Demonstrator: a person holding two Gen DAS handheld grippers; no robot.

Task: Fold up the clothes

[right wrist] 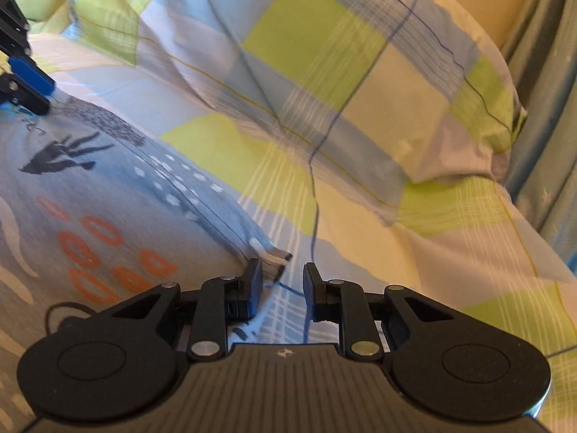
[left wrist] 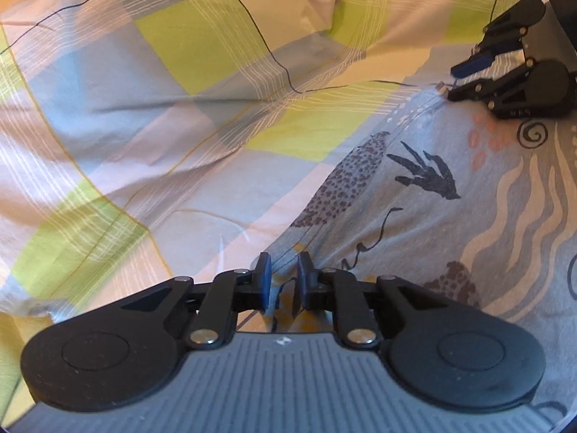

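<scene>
1. Checked bedsheet (left wrist: 151, 115), green, blue and pale squares: it is carrying everything, rumpled, with a matching pillow (right wrist: 360, 83) lying toward its far right side.

2. Printed grey garment (left wrist: 450, 223), leaf and orange-ring motifs: it is lying flat on the sheet's near side, one hemmed edge running between my two tools, one corner (right wrist: 277, 258) poking out just beside my right fingers.

3. My right gripper (right wrist: 281, 288): its fingers are standing apart, straddling that corner, not yet closed.

4. My left gripper (left wrist: 283, 281): its fingers are standing slightly apart over the same hem, nothing pinched.

Step, as I judge it: I am lining up to grasp the edge. Next I need both pairs closing on cloth, then lifting together.
</scene>
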